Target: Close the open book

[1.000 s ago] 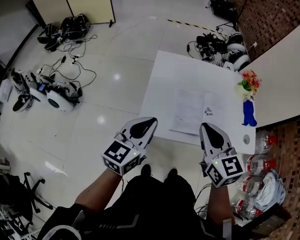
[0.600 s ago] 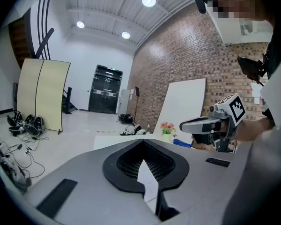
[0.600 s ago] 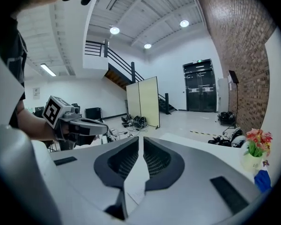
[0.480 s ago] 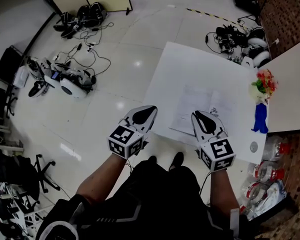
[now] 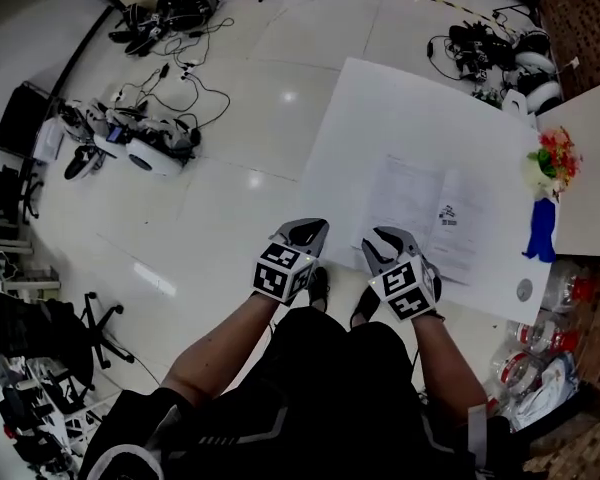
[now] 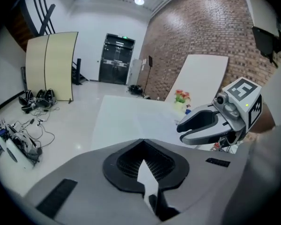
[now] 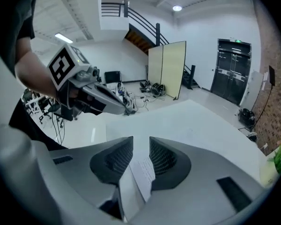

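Observation:
The open book (image 5: 425,216) lies flat with white printed pages on the white table (image 5: 380,108), near its front edge. My right gripper (image 5: 373,238) hovers at the book's near left corner. Its jaws have just been opening and stand apart (image 7: 141,142). A printed page shows through the gap, and the pads press on nothing. My left gripper (image 5: 315,226) hangs off the table's front edge, left of the book, its fingertips meeting (image 6: 143,140) with nothing held. Each gripper shows in the other's view: the right gripper (image 6: 181,127) and the left gripper (image 7: 126,109).
A pot of flowers (image 5: 552,158), a blue object (image 5: 540,230) and a small round disc (image 5: 523,289) stand on the table's right side. Devices and cables (image 5: 130,143) lie on the floor at left. A chair (image 5: 90,338) and bottles (image 5: 540,368) are nearby.
Both grippers have sunk and drawn in together toward the table's near edge. The right gripper's jaws, closed before, now stand apart. The left gripper's jaws look unchanged.

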### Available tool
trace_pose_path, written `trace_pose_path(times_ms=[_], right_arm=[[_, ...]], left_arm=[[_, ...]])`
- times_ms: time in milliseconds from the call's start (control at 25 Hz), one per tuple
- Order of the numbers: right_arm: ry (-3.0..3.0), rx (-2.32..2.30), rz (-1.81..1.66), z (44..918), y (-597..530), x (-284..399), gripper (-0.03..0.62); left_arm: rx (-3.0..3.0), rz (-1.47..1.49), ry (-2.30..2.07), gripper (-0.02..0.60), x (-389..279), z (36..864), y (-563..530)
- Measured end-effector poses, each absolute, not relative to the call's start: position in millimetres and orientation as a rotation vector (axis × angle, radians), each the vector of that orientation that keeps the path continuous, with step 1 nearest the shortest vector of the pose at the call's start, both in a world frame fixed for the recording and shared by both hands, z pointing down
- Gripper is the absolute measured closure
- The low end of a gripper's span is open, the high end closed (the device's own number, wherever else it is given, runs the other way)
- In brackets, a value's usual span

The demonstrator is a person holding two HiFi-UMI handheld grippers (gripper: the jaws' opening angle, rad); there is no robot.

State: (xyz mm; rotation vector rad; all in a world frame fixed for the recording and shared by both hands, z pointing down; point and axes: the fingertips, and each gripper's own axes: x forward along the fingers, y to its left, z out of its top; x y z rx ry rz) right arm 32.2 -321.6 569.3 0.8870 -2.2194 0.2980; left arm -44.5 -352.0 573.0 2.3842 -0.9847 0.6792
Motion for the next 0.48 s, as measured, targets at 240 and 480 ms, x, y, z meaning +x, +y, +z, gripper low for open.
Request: trace_pose_path(times_ms=[240,480], right_arm=[[-2.086,0.725,0.256,632,-318,13,0.498],[-2.007,0.664,0.223,658,-314,8,0.497]], left_arm=[[2.340,0.776,-0.905,0.580,-52,619,-352],[2.335,0.836,-0.833,0.580,-53,636,-344]])
